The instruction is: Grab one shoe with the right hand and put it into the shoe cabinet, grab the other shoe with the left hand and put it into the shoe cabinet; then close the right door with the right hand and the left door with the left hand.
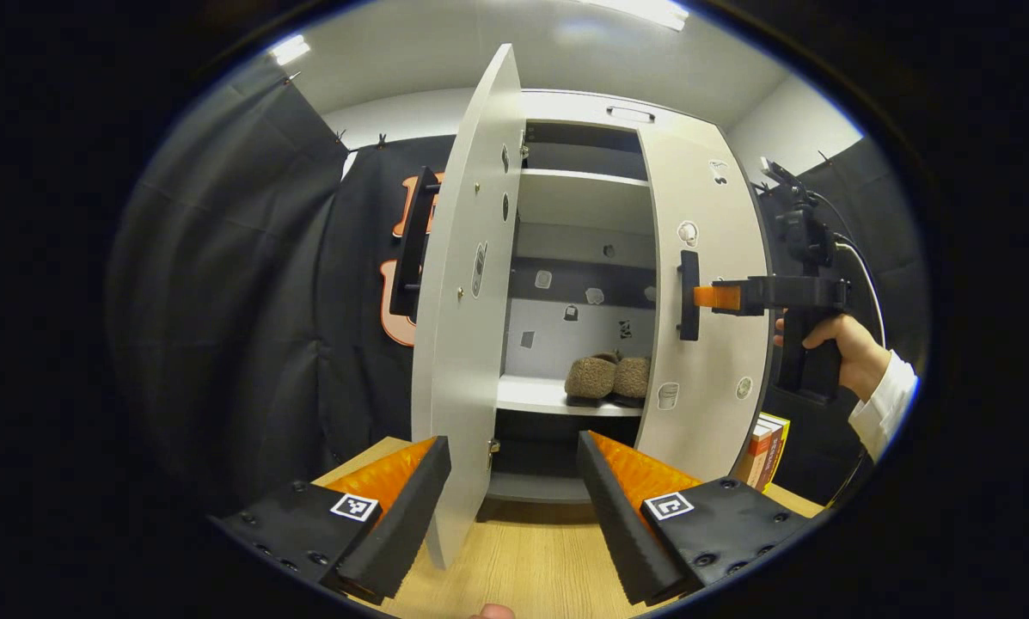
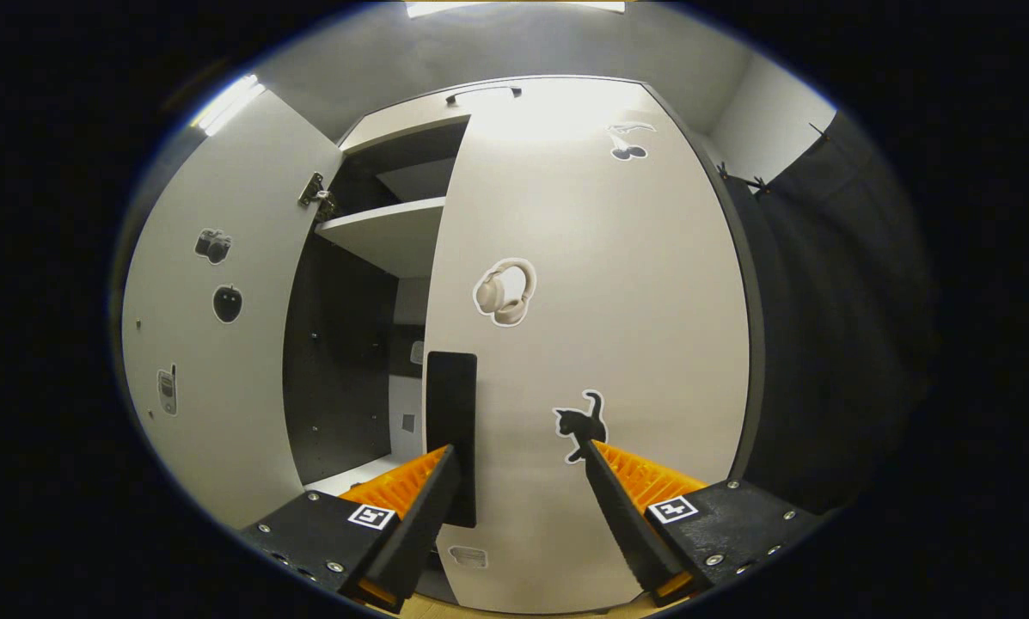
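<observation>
Shoes [image 1: 607, 376] sitting paired on cabinet shelf [image 1: 548, 397]. Right gripper [image 1: 710, 297], jaws apart, pressing against right door [image 1: 707, 301] beside its handle [image 1: 689, 295]. Left gripper [image 1: 514, 468] hovering, jaws apart; left door [image 1: 467, 292] standing open.

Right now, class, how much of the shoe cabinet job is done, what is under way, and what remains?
Done: both shoes sit on a shelf. Under way: the right tool, open, is at the right door by its handle; that door is nearly shut. Left: the left door stands wide open, with the left tool open near it.
</observation>
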Tool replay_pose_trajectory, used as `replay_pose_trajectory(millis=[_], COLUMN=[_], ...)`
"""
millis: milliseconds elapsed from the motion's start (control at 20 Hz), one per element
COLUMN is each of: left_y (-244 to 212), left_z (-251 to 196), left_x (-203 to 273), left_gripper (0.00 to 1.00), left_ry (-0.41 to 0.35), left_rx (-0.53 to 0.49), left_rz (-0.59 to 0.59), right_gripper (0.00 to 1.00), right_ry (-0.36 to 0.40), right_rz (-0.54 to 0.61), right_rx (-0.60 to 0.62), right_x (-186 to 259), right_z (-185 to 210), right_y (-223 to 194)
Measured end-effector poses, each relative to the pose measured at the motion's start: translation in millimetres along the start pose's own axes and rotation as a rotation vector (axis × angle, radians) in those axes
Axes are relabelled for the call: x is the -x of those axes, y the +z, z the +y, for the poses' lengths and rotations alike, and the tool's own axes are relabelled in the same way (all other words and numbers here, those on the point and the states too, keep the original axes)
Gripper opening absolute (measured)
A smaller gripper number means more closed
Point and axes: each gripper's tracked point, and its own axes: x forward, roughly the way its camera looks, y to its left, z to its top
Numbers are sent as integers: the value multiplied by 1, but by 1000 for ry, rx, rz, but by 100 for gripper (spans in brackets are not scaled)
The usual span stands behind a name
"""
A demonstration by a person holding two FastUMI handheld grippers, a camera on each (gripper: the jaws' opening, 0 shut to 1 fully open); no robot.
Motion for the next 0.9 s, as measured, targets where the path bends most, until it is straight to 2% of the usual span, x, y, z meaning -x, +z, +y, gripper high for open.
replay_pose_trajectory(millis=[250,300,400,550,650,700,850,900], left_y=[15,17,26,41,56,61,86,96], left_z=[22,31,49,96,126,136,169,177], left_x=[7,11,16,17,11,5,-18,-27], left_gripper=[96,99,97,96,97,99,94,96], left_ry=[57,76,111,209,271,282,328,336], left_rx=[-13,-12,10,-9,-18,-3,8,1], left_rz=[-17,-5,-6,-16,-33,-25,-38,-57], right_gripper=[92,92,92,92,93,92,93,92], right_ry=[-16,-16,-14,-28,-41,-49,-70,-76], right_rz=[23,26,23,18,0,-5,-17,-20], right_rx=[-6,-9,-18,-11,-9,-4,11,11], right_x=[11,16,27,43,54,60,70,74], right_z=[-8,-9,-12,-20,-25,-29,-39,-41], right_y=[-4,-6,-7,-9,-6,-3,2,4])
